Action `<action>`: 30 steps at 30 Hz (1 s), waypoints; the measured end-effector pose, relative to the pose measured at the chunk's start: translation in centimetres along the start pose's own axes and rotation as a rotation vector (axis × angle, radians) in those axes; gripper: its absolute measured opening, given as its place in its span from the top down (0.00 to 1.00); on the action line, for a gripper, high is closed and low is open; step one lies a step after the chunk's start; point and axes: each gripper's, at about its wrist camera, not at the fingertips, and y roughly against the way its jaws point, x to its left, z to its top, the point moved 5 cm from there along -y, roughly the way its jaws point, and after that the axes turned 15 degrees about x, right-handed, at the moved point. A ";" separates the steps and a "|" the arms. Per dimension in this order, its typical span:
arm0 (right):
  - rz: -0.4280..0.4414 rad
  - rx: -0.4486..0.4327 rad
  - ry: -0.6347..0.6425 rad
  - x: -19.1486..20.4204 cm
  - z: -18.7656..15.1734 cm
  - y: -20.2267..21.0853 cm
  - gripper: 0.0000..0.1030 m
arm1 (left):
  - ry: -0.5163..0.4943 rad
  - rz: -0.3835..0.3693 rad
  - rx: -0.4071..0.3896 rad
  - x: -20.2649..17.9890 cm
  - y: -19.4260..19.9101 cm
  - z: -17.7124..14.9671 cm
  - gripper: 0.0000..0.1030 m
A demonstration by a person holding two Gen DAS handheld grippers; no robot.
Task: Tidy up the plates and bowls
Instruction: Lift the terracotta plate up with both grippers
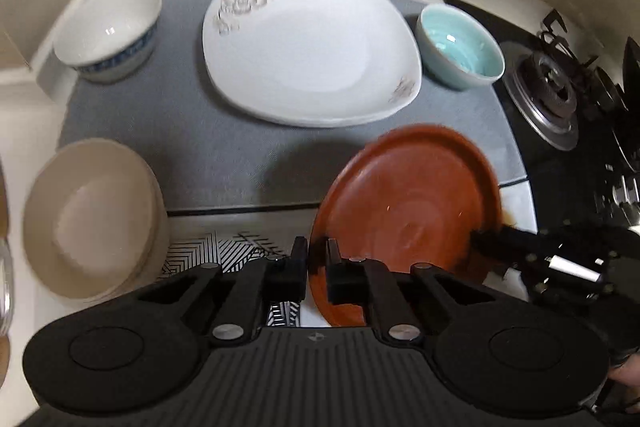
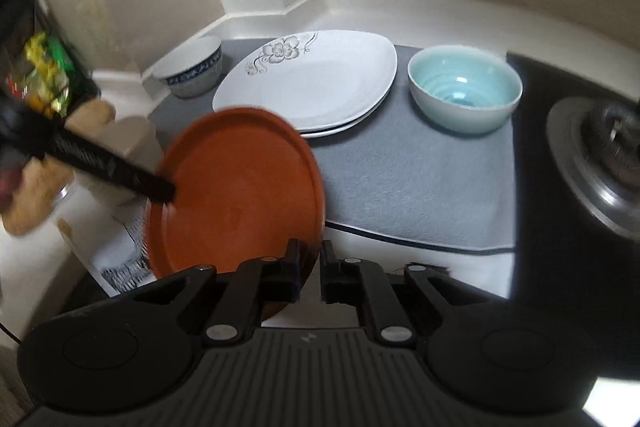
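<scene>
Both tools pinched the red plate's [image 1: 404,203] rim, left tool [image 1: 317,267] and right tool [image 2: 310,269] on opposite edges, so it hung tilted above the tabletop [image 2: 420,251] without slipping.

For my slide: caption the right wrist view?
Both grippers pinch opposite rims of a tilted round reddish-brown plate above the grey mat.

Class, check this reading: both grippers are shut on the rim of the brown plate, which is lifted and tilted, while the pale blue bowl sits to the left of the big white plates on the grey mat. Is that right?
Not quite. The pale blue bowl sits to the right of the white plates, as the right wrist view shows; the blue-patterned white bowl is on their left. The rest stands: the left gripper and right gripper are shut on the tilted brown plate.
</scene>
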 end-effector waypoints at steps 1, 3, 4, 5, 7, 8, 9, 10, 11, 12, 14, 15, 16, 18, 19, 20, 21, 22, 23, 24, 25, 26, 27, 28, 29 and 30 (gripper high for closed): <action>0.030 0.004 -0.020 -0.4 -0.1 0.1 0.90 | 0.007 0.019 -0.009 -0.3 0.4 0.0 0.91; 0.097 0.011 -0.062 -1.2 -0.5 0.0 0.90 | 0.022 0.048 -0.020 -1.0 1.1 -0.1 0.91; 0.121 0.007 -0.071 -1.5 -0.6 0.0 0.90 | 0.028 0.055 -0.025 -1.3 1.3 -0.2 0.91; 0.145 0.002 -0.079 -1.8 -0.8 0.0 0.90 | 0.032 0.060 -0.028 -1.5 1.6 -0.3 0.91; 0.184 -0.006 -0.087 -2.3 -1.0 0.3 0.90 | 0.033 0.067 -0.036 -1.9 2.2 -0.6 0.91; 0.199 -0.019 -0.083 -2.4 -1.1 0.7 0.90 | 0.032 0.074 -0.040 -2.0 2.5 -0.7 0.91; 0.214 -0.034 -0.078 -2.4 -1.1 1.2 0.90 | 0.033 0.083 -0.045 -2.1 2.7 -0.8 0.91; 0.224 -0.044 -0.071 -2.3 -1.1 1.6 0.90 | 0.036 0.088 -0.050 -2.3 3.1 -0.9 0.91; 0.230 -0.052 -0.064 -2.4 -1.0 2.1 0.90 | 0.039 0.088 -0.057 -2.4 3.4 -0.8 0.91; 0.232 -0.060 -0.059 -2.4 -0.9 2.5 0.90 | 0.043 0.085 -0.065 -2.5 3.8 -0.9 0.91; 0.241 -0.066 -0.053 -2.5 -0.6 3.1 0.90 | 0.056 0.083 -0.083 -2.6 4.4 -0.8 0.91; 0.245 -0.065 -0.053 -2.6 -0.3 3.3 0.90 | 0.063 0.083 -0.091 -2.7 4.8 -0.8 0.91; 0.247 -0.061 -0.050 -2.5 0.0 3.5 0.90 | 0.068 0.084 -0.100 -2.7 5.2 -0.8 0.91; 0.237 -0.061 -0.031 -2.1 0.8 3.9 0.90 | 0.046 0.100 -0.150 -3.2 6.4 -1.0 0.91; 0.230 -0.067 -0.018 -1.9 1.1 4.2 0.89 | 0.017 0.122 -0.190 -3.6 7.2 -1.1 0.91; 0.231 -0.075 -0.009 -1.7 1.6 4.6 0.89 | -0.006 0.147 -0.222 -4.0 7.9 -1.1 0.90; 0.233 -0.087 -0.007 -1.6 2.1 5.1 0.89 | -0.017 0.166 -0.246 -4.3 8.6 -1.1 0.90; 0.234 -0.100 -0.011 -1.6 2.6 5.5 0.89 | -0.019 0.174 -0.261 -4.4 9.2 -0.9 0.90; 0.235 -0.112 -0.016 -1.6 3.1 6.1 0.89 | -0.012 0.174 -0.269 -4.4 9.7 -0.7 0.90; 0.239 -0.125 -0.022 -1.7 3.7 6.6 0.89 | 0.003 0.165 -0.273 -4.3 10.2 -0.3 0.90; 0.242 -0.136 -0.026 -1.8 4.4 7.0 0.89 | 0.015 0.154 -0.279 -4.1 10.7 0.2 0.90; 0.243 -0.144 -0.022 -1.8 5.1 7.4 0.89 | 0.026 0.141 -0.286 -3.9 11.2 0.7 0.90; 0.238 -0.152 -0.012 -1.9 5.9 7.7 0.89 | 0.035 0.128 -0.293 -3.7 11.7 1.3 0.90; 0.231 -0.164 -0.002 -1.9 6.8 8.2 0.90 | 0.045 0.112 -0.299 -3.4 12.2 1.9 0.90; 0.225 -0.176 0.002 -2.1 7.7 8.6 0.90 | 0.057 0.097 -0.301 -3.2 12.6 2.5 0.90; 0.220 -0.184 0.003 -2.2 8.6 8.9 0.90 | 0.067 0.082 -0.303 -3.0 13.0 3.2 0.90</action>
